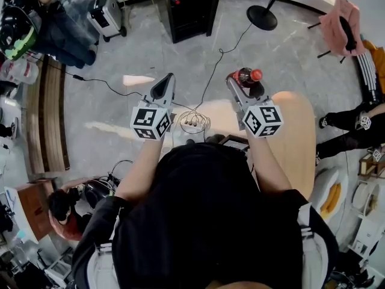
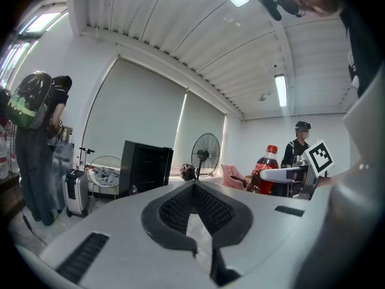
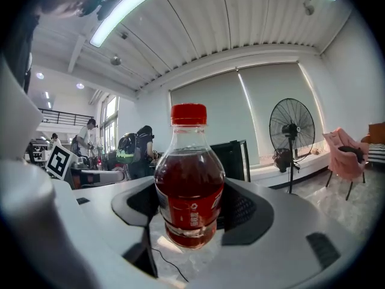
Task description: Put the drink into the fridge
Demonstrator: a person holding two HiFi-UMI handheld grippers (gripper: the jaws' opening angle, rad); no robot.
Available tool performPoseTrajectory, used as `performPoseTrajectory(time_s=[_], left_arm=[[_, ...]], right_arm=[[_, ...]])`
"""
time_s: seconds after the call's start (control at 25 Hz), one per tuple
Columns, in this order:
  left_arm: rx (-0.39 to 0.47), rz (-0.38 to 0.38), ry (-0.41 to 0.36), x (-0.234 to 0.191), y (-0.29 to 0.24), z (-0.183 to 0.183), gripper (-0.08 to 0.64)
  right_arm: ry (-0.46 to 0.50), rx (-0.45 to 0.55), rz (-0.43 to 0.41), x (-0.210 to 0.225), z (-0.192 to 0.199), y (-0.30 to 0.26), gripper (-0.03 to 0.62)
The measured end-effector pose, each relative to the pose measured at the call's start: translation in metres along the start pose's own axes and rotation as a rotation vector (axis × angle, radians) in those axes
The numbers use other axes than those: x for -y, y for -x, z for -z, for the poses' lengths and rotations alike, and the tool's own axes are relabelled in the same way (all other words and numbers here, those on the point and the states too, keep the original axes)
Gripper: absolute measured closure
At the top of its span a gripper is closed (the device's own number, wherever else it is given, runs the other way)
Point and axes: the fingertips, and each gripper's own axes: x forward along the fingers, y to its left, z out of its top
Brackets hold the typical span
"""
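Observation:
A cola bottle [image 3: 189, 185] with a red cap and red label stands upright between the jaws of my right gripper [image 3: 191, 212], which is shut on it. In the head view the bottle [image 1: 248, 79] is carried in the air above the floor, right of centre, by the right gripper [image 1: 242, 84]. My left gripper [image 1: 163, 88] is held level beside it, shut with nothing in it; its pads [image 2: 192, 206] meet. The black fridge [image 1: 191, 8] stands ahead at the top of the head view, and shows as a dark cabinet [image 2: 145, 166] in the left gripper view. The bottle [image 2: 264, 170] also appears there at right.
A standing fan [image 1: 262, 15] is to the fridge's right, with a pink chair [image 1: 341, 26] beyond. Cables and a power strip [image 1: 194, 123] lie on the floor ahead. A wooden bench [image 1: 51, 116] runs along the left. A round wooden table [image 1: 296, 140] sits at right. People stand at both sides.

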Motion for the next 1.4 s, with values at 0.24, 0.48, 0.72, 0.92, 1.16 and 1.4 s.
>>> performPoseTrajectory(time_s=[0.24,0.48,0.72,0.92,1.16,1.4], left_arm=[[-0.013,0.028,0.0,-0.007,-0.014,0.002,0.545],[-0.032,0.034,0.003,-0.017,-0.061,0.003,0.545],[-0.053,0.035,0.003,-0.02,-0.139,0.001,0.545],[-0.058,0.037,-0.007,-0.007,-0.215,-0.016,0.545],[-0.069,-0.002,0.001,-0.006,-0.301,-0.033,0.545],[-0.08,-0.058,0.014,-0.011,-0.358,-0.031,0.545]], right_arm=[[-0.001,-0.014,0.035,0.01,0.002,-0.008,0.289],[-0.011,-0.02,0.043,0.046,0.001,-0.037,0.289],[-0.028,-0.024,0.013,0.103,-0.006,-0.09,0.29],[-0.018,-0.026,-0.031,0.163,-0.029,-0.132,0.29],[-0.014,-0.044,-0.089,0.229,-0.052,-0.189,0.289],[0.001,-0.058,-0.143,0.278,-0.054,-0.225,0.288]])
